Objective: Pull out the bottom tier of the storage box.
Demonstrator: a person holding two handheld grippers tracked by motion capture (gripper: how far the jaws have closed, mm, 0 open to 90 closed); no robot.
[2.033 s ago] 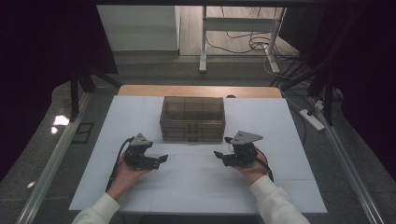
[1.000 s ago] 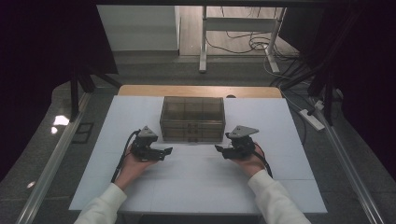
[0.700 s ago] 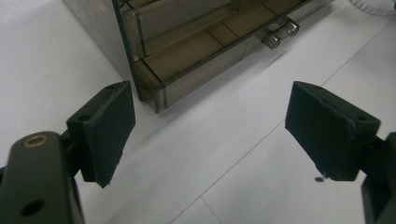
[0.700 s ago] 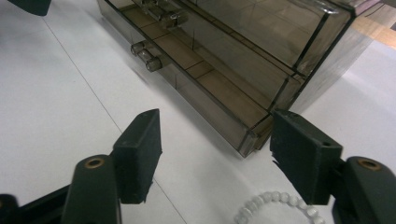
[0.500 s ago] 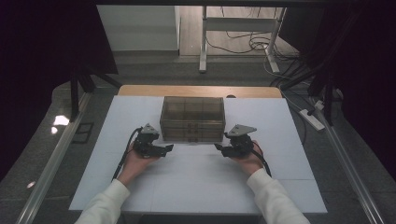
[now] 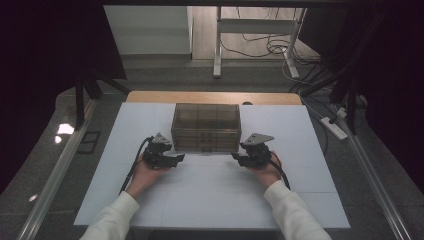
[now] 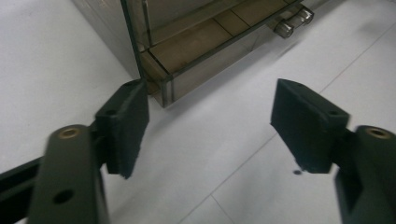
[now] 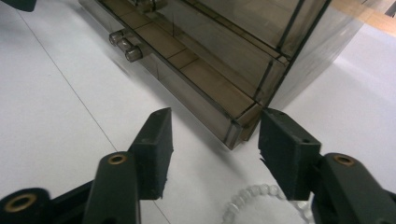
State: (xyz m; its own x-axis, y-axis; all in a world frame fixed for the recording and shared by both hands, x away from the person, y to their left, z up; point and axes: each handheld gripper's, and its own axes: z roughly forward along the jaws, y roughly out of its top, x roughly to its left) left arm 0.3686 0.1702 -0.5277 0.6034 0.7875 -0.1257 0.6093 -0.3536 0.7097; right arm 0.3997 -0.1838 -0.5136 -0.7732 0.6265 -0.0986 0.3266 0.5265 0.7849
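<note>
- Your table (image 6: pixel 150 200) is white, and the box (image 6: pixel 206 127) stands at its middle, just beyond both grippers.
- The box is smoky clear plastic with stacked drawers; through its walls you see brown dividers and, in the gripper views, small clear knobs (image 8: pixel 126 46) on the drawer fronts.
- It likely handles stiff and light but slick, and thin walls like these may crack under a hard squeeze, so grip gently.
- To slide or lift it, take the lower front corners, one per gripper; to open a drawer, pinch a knob.
- Your left gripper (image 7: pixel 210 128) is wide open and empty, its jaws just short of the box's near corner (image 7: pixel 161 91).
- Your right gripper (image 8: pixel 215 149) is also spread and empty, aimed at the other corner (image 8: pixel 233 133).
- Something beaded and pale (image 8: pixel 261 203) lies under it; I cannot tell what.
</note>
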